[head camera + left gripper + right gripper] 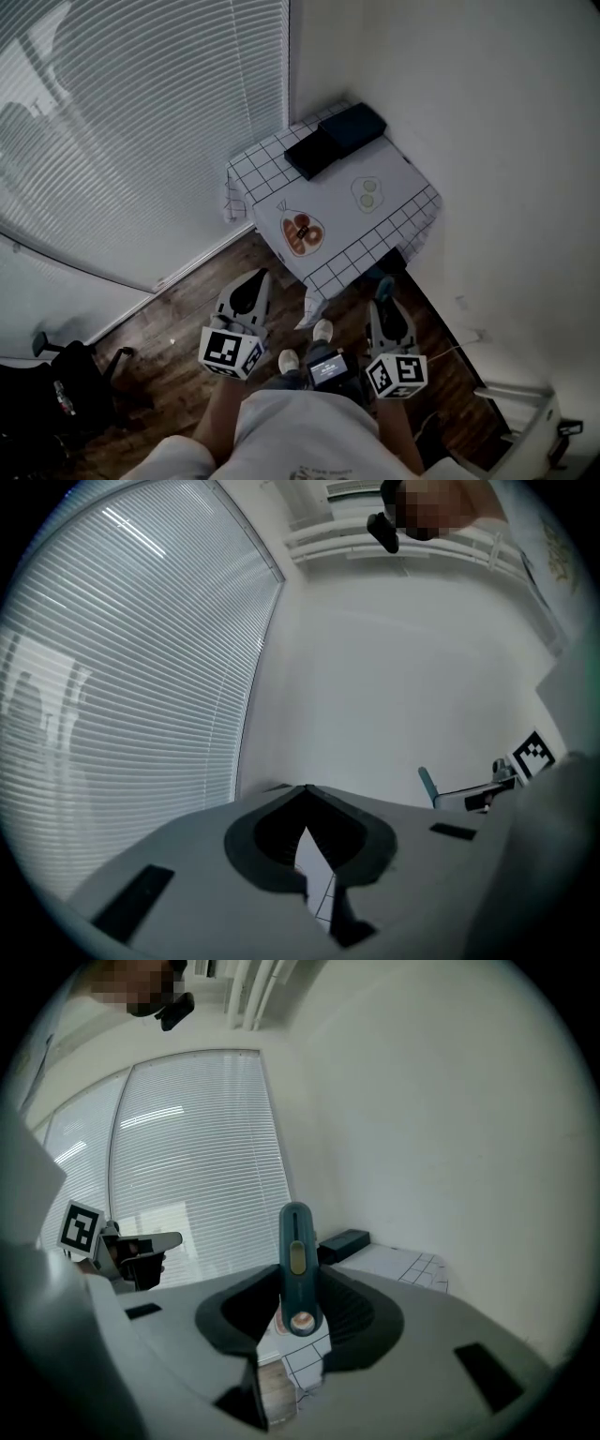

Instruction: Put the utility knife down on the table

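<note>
Position: I am standing on a wooden floor [178, 328], with the worktop [398, 178] at 12 o'clock from me, set into the corner of the room. It is covered with a grid-pattern cloth.

Right gripper [300, 1309]: closed on the utility knife [296, 1246]. The teal handle stands upright between the jaws, and its rounded end rises above them. The knife is in the air, short of the near edge of the worktop and not touching it. In the head view it shows at 1 o'clock.

Left gripper [306, 791]: jaws drawn together at the tips with nothing between them. It is held at 11 o'clock in the head view, over the floor and well apart from the worktop.

Worktop contents: two dark boxes [352, 127] lie side by side at the far end, at 12 o'clock on the surface. I cannot tell whether they touch.

Surroundings: closed blinds [141, 122] fill the wall from 9 to 11 o'clock. A plain white wall [487, 112] runs from 1 to 3 o'clock.
</note>
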